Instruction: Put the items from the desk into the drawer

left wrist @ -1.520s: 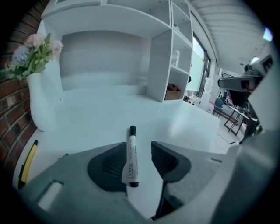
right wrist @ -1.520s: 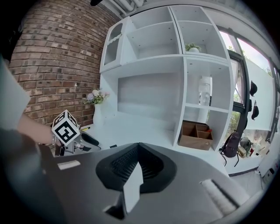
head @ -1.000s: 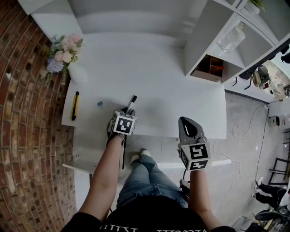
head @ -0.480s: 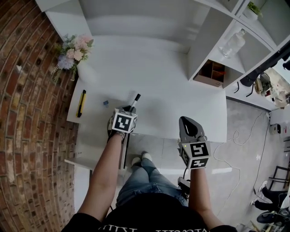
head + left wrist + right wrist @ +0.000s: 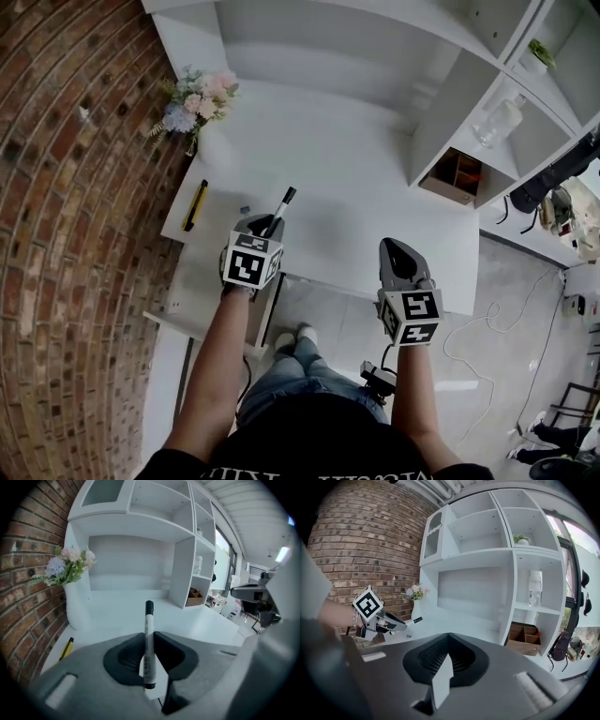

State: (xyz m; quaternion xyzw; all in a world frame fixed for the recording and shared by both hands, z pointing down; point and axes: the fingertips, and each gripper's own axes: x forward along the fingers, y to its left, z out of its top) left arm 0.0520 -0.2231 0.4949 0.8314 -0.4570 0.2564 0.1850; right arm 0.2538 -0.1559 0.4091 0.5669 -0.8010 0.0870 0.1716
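White desk (image 5: 356, 178) against a brick wall (image 5: 75, 244), yellow knife (image 5: 195, 204) at its left edge. Left gripper (image 5: 149, 637), jaws just closing, clamps the marker (image 5: 149, 616) over the desk's near edge; right gripper (image 5: 447, 638) clenched, empty

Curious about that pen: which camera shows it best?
The left gripper view: the pen stands close and large, mid-picture. The head view shows the pen small, from above; the right gripper view, a far-off sliver.

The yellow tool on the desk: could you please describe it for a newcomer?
Find the brick wall and the white desk beside it. The yellow tool lies flat along the desk's left edge, nearer you than the flowers. Only it is long and yellow.
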